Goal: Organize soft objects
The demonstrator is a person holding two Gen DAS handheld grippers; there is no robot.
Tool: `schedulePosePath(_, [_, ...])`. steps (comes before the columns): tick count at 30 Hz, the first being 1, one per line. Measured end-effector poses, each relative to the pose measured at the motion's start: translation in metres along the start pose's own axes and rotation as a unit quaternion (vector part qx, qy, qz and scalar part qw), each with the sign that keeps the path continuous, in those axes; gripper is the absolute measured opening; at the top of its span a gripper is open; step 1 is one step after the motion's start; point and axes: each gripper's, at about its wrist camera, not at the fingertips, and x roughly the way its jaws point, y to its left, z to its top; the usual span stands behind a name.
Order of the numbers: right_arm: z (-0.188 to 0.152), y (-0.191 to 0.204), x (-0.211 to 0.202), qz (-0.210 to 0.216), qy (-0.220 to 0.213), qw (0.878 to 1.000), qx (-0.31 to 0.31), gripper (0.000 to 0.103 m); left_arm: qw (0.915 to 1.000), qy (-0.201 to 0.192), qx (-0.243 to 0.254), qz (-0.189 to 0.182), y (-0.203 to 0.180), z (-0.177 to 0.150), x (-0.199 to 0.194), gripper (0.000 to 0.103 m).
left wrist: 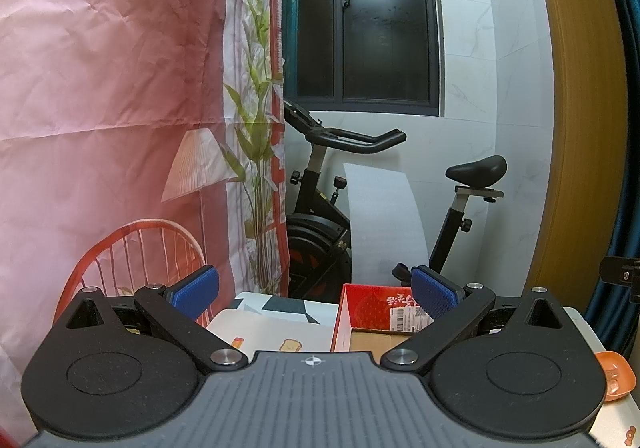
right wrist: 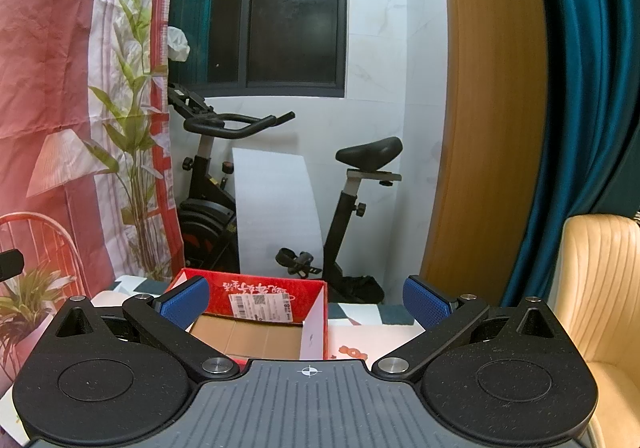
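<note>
A red cardboard box [right wrist: 256, 312] with a brown bottom and a white shipping label stands open on the table; nothing shows in the part of its inside I can see. It also shows in the left wrist view [left wrist: 372, 312], ahead and to the right. My left gripper [left wrist: 316, 292] is open and empty, held above the table's left part. My right gripper [right wrist: 306, 300] is open and empty, held just in front of the box. No soft object is in view.
The table [left wrist: 272, 324] has a white patterned cover. An orange dish [left wrist: 614, 374] sits at its right edge. An exercise bike [right wrist: 224, 183] and a white foam sheet [right wrist: 276, 207] stand behind the table. A cream chair [right wrist: 600, 288] is on the right, a printed backdrop [left wrist: 100, 107] on the left.
</note>
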Motion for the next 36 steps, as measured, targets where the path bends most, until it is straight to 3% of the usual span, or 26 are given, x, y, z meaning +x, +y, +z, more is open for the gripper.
schedulePosePath(12, [-0.015, -0.003, 0.008, 0.036, -0.006, 0.999, 0.015, 0.103, 0.9999, 0.013, -0.010, -0.001, 0.000, -0.005, 0.003, 0.103])
schedulePosePath(17, [-0.042, -0.007, 0.028, 0.062, 0.019, 0.998, 0.026, 0.103, 0.9997, 0.025, -0.002, -0.004, -0.002, -0.022, 0.012, 0.103])
schedulePosePath(24, [-0.101, -0.003, 0.048, 0.077, 0.016, 0.997, 0.008, 0.103, 0.9972, 0.068, 0.008, -0.031, -0.006, -0.062, 0.037, 0.103])
schedulePosePath(29, [-0.144, -0.002, 0.063, 0.077, 0.073, 0.994, -0.009, 0.103, 0.9933, 0.105, 0.028, -0.038, -0.012, -0.097, 0.053, 0.103])
schedulePosePath(36, [-0.195, -0.007, 0.074, 0.076, 0.128, 0.988, -0.049, 0.103, 0.9833, 0.156, 0.046, -0.082, -0.019, -0.148, 0.073, 0.103])
